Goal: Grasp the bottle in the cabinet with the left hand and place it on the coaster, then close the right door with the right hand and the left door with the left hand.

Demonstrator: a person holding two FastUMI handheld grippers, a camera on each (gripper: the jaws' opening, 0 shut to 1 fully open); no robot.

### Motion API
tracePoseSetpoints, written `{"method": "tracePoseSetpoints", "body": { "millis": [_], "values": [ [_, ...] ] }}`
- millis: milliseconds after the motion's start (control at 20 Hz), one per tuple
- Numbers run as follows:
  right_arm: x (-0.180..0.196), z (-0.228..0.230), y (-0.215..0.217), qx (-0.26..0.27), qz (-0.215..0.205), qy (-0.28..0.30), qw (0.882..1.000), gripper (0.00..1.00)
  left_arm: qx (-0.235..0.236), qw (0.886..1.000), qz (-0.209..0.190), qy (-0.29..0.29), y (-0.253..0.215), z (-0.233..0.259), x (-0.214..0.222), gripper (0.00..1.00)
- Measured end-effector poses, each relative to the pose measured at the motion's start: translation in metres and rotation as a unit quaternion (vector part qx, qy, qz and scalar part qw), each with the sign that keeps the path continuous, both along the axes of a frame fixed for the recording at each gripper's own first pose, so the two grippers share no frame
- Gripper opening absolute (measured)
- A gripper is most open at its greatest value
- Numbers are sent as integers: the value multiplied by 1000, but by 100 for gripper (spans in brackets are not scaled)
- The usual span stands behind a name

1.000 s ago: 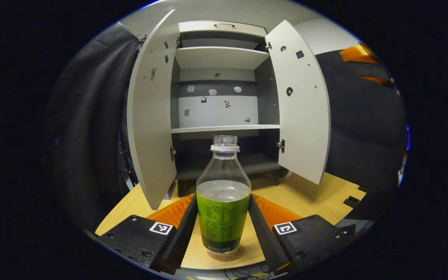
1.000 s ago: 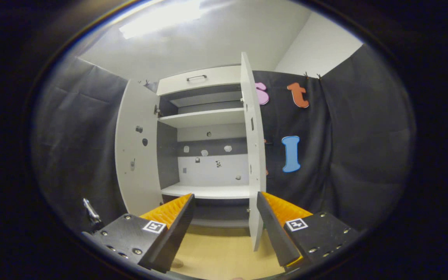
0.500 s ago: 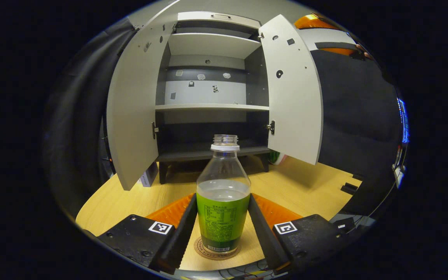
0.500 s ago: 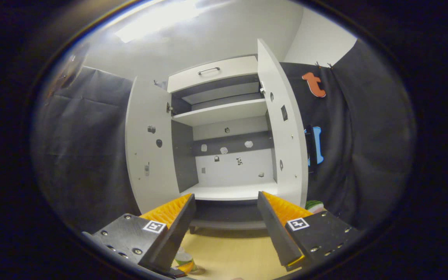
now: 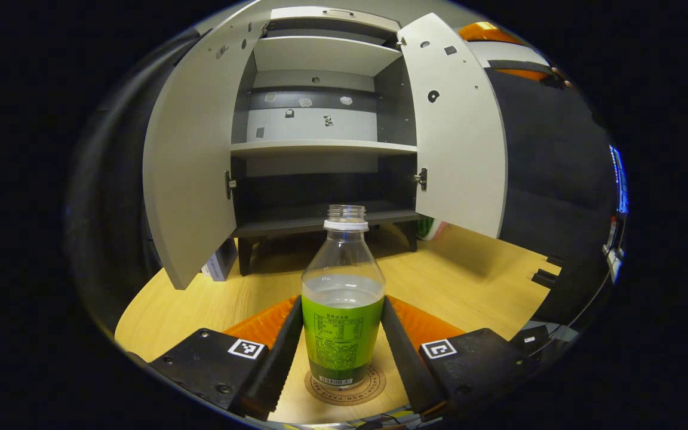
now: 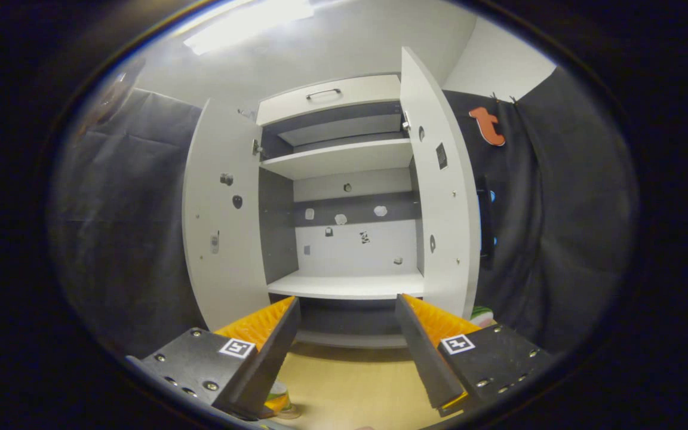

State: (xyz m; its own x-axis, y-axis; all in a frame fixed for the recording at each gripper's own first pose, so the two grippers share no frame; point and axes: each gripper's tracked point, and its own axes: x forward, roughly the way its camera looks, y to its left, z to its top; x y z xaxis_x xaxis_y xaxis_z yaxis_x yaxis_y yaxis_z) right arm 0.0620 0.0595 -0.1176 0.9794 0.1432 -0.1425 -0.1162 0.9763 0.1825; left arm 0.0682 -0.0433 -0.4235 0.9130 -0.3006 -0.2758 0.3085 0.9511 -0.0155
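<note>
Bottle (image 5: 343,310) upright on coaster (image 5: 347,385), left gripper (image 5: 341,352) jaws gripping.

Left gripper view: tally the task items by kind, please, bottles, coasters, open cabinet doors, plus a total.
Bottles: 1, the bottle, between the left gripper's fingers.
Coasters: 1, the coaster, under the bottle.
Open doors: 2, left door and right door.
Total: 4.
</note>
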Motion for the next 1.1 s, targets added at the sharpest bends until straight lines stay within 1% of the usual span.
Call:
{"method": "tracePoseSetpoints", "body": {
  "millis": [50, 100, 150, 250, 500, 700, 750, 800, 1000, 1100],
  "values": [
    [0, 2, 0, 0, 1, -3, 1000, 97, 4, 1000, -5, 7, -2, -5, -3, 80],
    [-1, 4, 0, -2, 4, -6, 1000, 94, 10, 1000, -8, 11, -5, -10, -6, 81],
    [-1, 5, 1, -5, 8, -10, 1000, 97, 20, 1000, -11, 11, -5, -11, -11, 81],
    [-2, 9, 0, -7, 15, -19, 1000, 97, 24, 1000, -17, 5, -7, -7, -14, 82],
    [-9, 7, -7, -5, 16, -17, 1000, 98, 19, 1000, -1, 19, 0, 5, -19, 87],
    [-17, 6, -20, -2, 6, -17, 1000, 98, 15, 1000, 12, 16, 8, 30, -19, 86],
    [-19, 6, -23, -1, 4, -17, 1000, 94, 12, 1000, 13, 16, 9, 36, -22, 86],
    [-22, 8, -27, -1, 1, -18, 1000, 97, 7, 1000, 14, 14, 9, 45, -23, 86],
    [-36, 13, -46, 3, -8, -27, 1000, 98, -8, 1000, 27, 3, 13, 83, -25, 86],
    [-41, 15, -61, 13, -19, -27, 999, 97, -3, 999, 36, -9, 16, 108, -27, 86]
  ]
}}
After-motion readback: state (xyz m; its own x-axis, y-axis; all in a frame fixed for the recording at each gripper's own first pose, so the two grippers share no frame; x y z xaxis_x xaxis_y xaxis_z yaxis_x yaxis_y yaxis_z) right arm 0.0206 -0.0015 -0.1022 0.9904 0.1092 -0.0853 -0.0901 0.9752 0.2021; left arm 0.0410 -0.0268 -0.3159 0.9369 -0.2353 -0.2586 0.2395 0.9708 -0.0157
